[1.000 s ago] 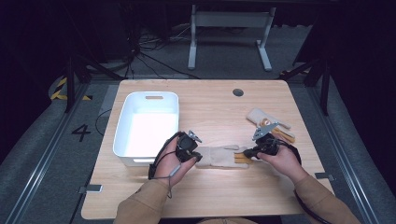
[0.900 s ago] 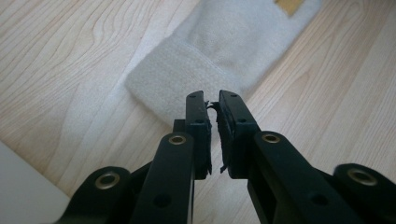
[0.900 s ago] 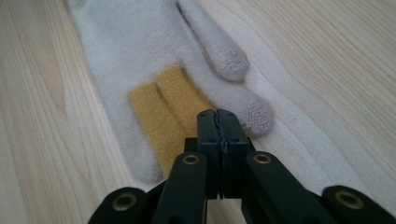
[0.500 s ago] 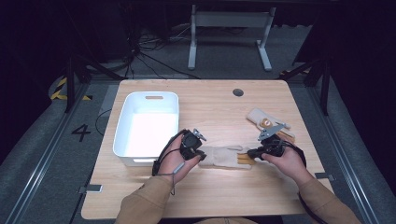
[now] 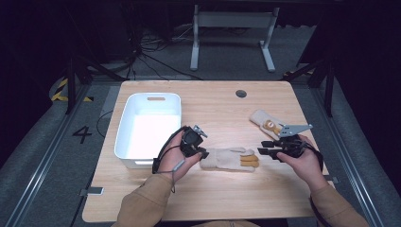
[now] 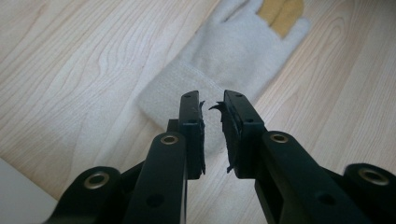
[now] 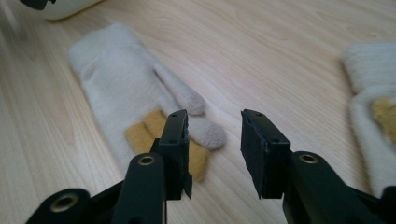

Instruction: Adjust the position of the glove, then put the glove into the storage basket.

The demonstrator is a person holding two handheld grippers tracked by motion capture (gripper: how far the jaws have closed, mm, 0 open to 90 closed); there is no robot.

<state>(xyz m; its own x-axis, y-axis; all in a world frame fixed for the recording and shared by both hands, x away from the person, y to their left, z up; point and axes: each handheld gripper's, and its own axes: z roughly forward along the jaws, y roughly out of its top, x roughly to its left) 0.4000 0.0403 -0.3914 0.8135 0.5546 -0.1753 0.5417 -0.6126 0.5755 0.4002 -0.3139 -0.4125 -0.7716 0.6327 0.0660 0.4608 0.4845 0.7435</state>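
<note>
A beige knitted glove (image 5: 227, 159) with yellow fingertips lies flat on the wooden table (image 5: 213, 101), its cuff to the left. My left gripper (image 5: 202, 152) sits at the cuff. In the left gripper view its jaws (image 6: 212, 100) stand a narrow gap apart over the cuff (image 6: 173, 88) and have just been opening; I see no cloth pinched between them. My right gripper (image 5: 263, 151) hovers just right of the glove's fingertips. Its jaws (image 7: 215, 116) have just been opening and stand wide with nothing between them, the glove's fingers (image 7: 201, 130) below its left jaw.
A second beige glove (image 5: 263, 118) with a yellow patch lies behind the right hand, also at the right edge (image 7: 373, 93) of the right gripper view. A white plastic bin (image 5: 127, 120) stands left of the left hand. A round cable hole (image 5: 241, 93) sits near the table's far edge.
My right gripper has opened, let go of the glove's fingertips and drawn back a little to the right. My left hand has stayed at the cuff, its jaws parting slightly.
</note>
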